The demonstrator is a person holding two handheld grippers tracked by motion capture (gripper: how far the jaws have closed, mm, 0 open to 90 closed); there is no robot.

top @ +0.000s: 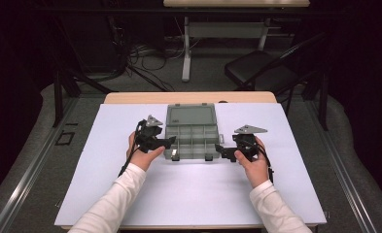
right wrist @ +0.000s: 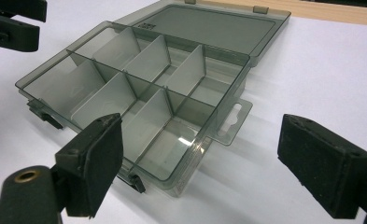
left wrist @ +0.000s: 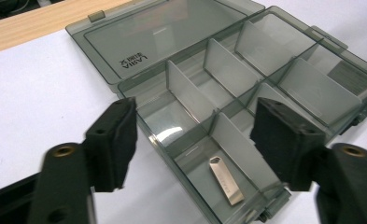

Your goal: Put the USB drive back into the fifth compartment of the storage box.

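Note:
A smoky clear compartment box point(top: 192, 127) lies open in the middle of the white mat, its lid point(top: 190, 115) folded flat toward the far side. A silver USB stick point(left wrist: 226, 179) rests in the near end compartment of the box point(left wrist: 190, 95). My left gripper point(top: 171, 141) hovers at the box's left end; its jaws point(left wrist: 197, 135) stand open above that compartment with nothing pressed between the pads. My right gripper point(top: 221, 149) sits at the near right corner of the box point(right wrist: 104, 100), open point(right wrist: 200, 140), with the corner compartment and bare mat between its jaws.
The white mat point(top: 130, 194) covers a wooden table whose edge point(top: 130, 98) shows at the back. Behind the table are a black chair point(top: 261, 68), a desk leg point(top: 185, 48) and cables on the floor. Both sleeved forearms come in from the bottom.

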